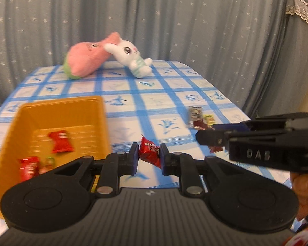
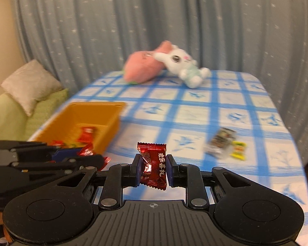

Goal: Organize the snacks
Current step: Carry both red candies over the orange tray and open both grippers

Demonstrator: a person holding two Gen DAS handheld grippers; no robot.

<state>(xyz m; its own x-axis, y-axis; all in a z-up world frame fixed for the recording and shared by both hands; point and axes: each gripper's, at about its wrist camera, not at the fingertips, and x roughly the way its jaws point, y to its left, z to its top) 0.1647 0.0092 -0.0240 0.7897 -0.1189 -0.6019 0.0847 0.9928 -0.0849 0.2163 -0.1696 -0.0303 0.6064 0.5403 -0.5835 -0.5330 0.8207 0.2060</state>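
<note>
My left gripper (image 1: pixel 148 157) is shut on a red wrapped candy (image 1: pixel 149 151), lifted above the checked cloth just right of the orange basket (image 1: pixel 61 102). The basket holds several red packets (image 1: pixel 60 141). My right gripper (image 2: pixel 153 168) is shut on a dark red candy (image 2: pixel 154 164) with white lettering, also in the air. Each gripper shows in the other's view: the right gripper (image 1: pixel 205 132) comes in from the right, the left gripper (image 2: pixel 92 154) from the left beside the basket (image 2: pixel 113 107). A grey packet (image 2: pixel 221 141) and a yellow candy (image 2: pixel 239 149) lie on the cloth.
A pink plush (image 1: pixel 86 61) and a white rabbit plush (image 1: pixel 131 59) lie at the table's far end before a grey-blue curtain. A green sofa with a pillow (image 2: pixel 30 84) stands left of the table. The table's right edge (image 2: pixel 293 143) drops off near the loose snacks.
</note>
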